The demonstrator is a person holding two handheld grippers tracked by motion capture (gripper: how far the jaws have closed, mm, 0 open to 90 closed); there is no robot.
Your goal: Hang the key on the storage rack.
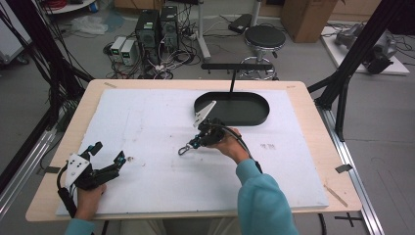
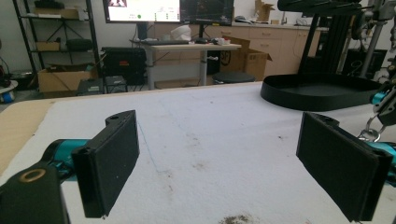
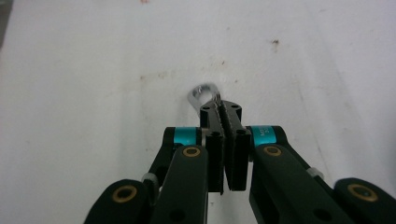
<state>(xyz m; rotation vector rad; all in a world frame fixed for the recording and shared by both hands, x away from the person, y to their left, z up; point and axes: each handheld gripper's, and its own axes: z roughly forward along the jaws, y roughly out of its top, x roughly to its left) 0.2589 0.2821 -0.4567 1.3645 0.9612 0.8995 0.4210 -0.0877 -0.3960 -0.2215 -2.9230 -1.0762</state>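
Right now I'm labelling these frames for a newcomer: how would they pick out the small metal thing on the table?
Start at the black oval tray at the far side of the white mat. Just nearer, the right gripper is shut on a small metal ring clip. It is the one shiny silver piece there.

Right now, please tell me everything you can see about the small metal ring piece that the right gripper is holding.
The metal ring piece is small, silvery and shiny, with a rounded loop and an open hole through it. The rest of it is hidden between the shut jaws of the right gripper, so its full shape cannot be told. The loop sticks out beyond the jaw tips, low over the white mat near the table's middle; whether it touches the mat is unclear. In the high view it shows at the gripper's tip.
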